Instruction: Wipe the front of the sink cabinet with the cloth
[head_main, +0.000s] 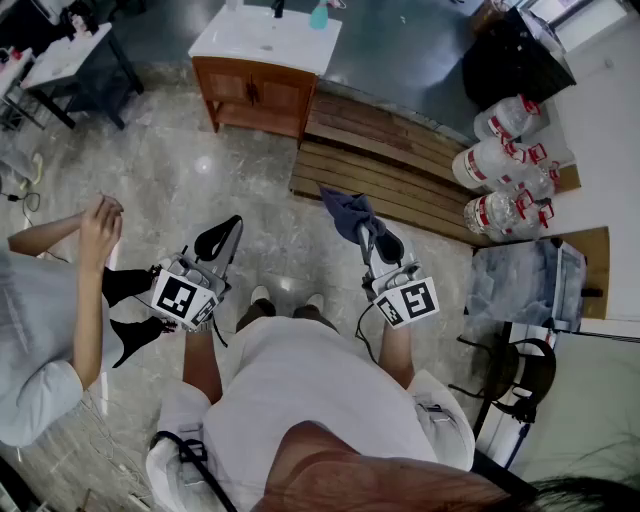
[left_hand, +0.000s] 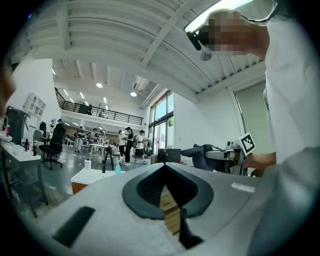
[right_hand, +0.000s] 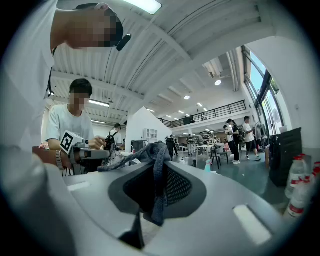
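A pale grey, marble-patterned floor (head_main: 200, 180) runs through a large open hall with a white ribbed ceiling and tall windows. The brown wooden sink cabinet (head_main: 255, 95) with a white top stands at the floor's far edge, well apart from the person. On its top stands a small blue-green bottle (head_main: 318, 17). A low platform of brown wooden slats (head_main: 400, 160) lies against the cabinet's right side. Large clear water bottles (head_main: 500, 165) with red labels lie at the platform's right end; their print is too small to read. A clear plastic crate (head_main: 525, 285) sits nearer, at the right edge.

The left gripper (head_main: 225, 232) has its jaws together with nothing between them. The right gripper (head_main: 368, 232) is clamped on the dark blue-grey cloth (head_main: 345, 208), which bunches over its jaw tips, above the platform's near edge. Each gripper's cube shows a black-and-white square marker.

A second person's hand (head_main: 100, 225) is raised at the left edge. The floor between the grippers and the cabinet front lies open.
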